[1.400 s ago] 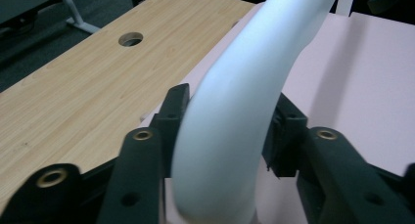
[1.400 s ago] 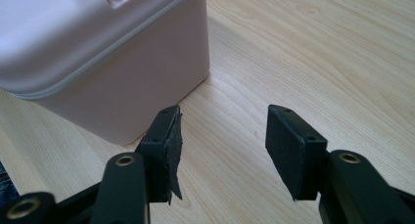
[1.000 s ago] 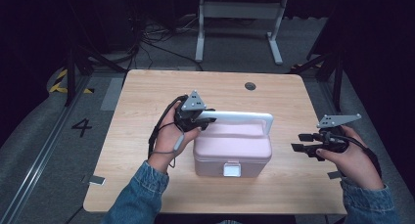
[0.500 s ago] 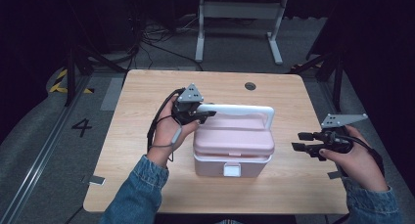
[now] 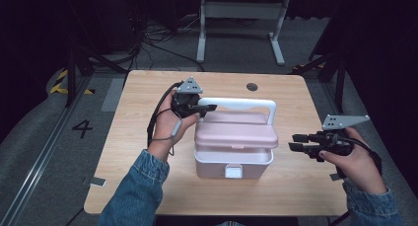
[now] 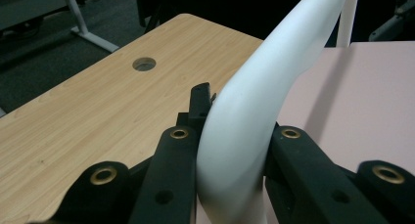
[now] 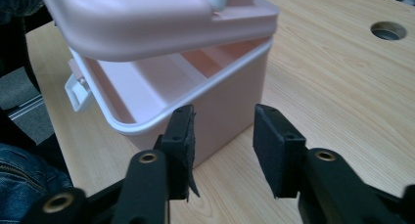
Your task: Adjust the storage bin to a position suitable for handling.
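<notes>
Inside the pink box [image 7: 147,94], contents seemingly hidden by lid [image 7: 132,18].

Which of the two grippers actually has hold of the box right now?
The left gripper: its jaws are clamped on the white handle, lifting the pink lid. The right gripper sits open beside the box, touching nothing.

The left gripper [image 5: 207,108] is clamped on the white handle [image 6: 244,131], jaws pressed against both its sides; the left hand [image 5: 170,122] holds it raised. The right gripper [image 5: 296,142] hovers level, jaws parted, held by the right hand [image 5: 352,162].
</notes>
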### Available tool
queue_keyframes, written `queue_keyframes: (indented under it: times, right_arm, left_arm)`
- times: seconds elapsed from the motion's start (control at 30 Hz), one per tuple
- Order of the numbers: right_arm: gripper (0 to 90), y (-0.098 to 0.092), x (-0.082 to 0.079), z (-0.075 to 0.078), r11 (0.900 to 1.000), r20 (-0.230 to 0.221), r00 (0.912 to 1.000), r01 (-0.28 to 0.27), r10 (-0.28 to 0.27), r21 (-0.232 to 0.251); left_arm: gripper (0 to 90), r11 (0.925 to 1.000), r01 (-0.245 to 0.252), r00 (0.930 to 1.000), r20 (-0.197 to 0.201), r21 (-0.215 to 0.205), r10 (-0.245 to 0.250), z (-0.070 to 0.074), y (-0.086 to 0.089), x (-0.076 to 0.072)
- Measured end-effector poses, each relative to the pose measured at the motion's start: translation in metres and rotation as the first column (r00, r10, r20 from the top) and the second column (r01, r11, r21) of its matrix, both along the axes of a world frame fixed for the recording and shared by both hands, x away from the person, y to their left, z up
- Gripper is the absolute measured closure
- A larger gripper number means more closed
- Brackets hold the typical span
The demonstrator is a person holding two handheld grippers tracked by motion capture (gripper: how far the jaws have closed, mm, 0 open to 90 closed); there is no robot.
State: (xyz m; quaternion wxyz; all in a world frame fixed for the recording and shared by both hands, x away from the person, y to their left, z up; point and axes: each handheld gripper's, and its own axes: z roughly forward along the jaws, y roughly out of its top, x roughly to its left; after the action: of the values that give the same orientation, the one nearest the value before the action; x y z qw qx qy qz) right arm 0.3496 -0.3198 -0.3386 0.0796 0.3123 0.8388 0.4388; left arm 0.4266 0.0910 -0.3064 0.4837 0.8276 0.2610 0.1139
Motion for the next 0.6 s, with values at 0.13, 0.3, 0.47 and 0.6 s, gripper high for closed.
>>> queue_keyframes:
  times: [0.13,0.3,0.47,0.6]
  right_arm:
    - [72.9,0.014,0.000,-0.001,0.999,0.018,0.9989,-0.043,0.042,0.033]
    - [81.0,0.031,-0.004,0.000,0.991,0.061,0.9912,-0.121,0.117,0.059]
    - [86.6,0.042,-0.004,-0.005,0.985,0.067,0.9886,-0.141,0.135,0.099]
    - [88.8,0.053,-0.004,-0.009,0.980,0.082,0.9863,-0.152,0.143,0.126]
  left_arm:
    - [79.5,1.0000,-0.007,0.9999,-0.010,-0.004,0.007,0.002,0.001,0.004]
    - [79.6,0.9994,-0.007,0.9995,-0.031,-0.035,0.006,0.001,0.003,0.009]
    - [79.1,0.9985,-0.010,0.9995,-0.029,-0.055,0.008,0.001,0.005,0.012]
    - [79.0,0.9980,-0.012,0.9995,-0.032,-0.061,0.010,0.000,0.005,0.012]
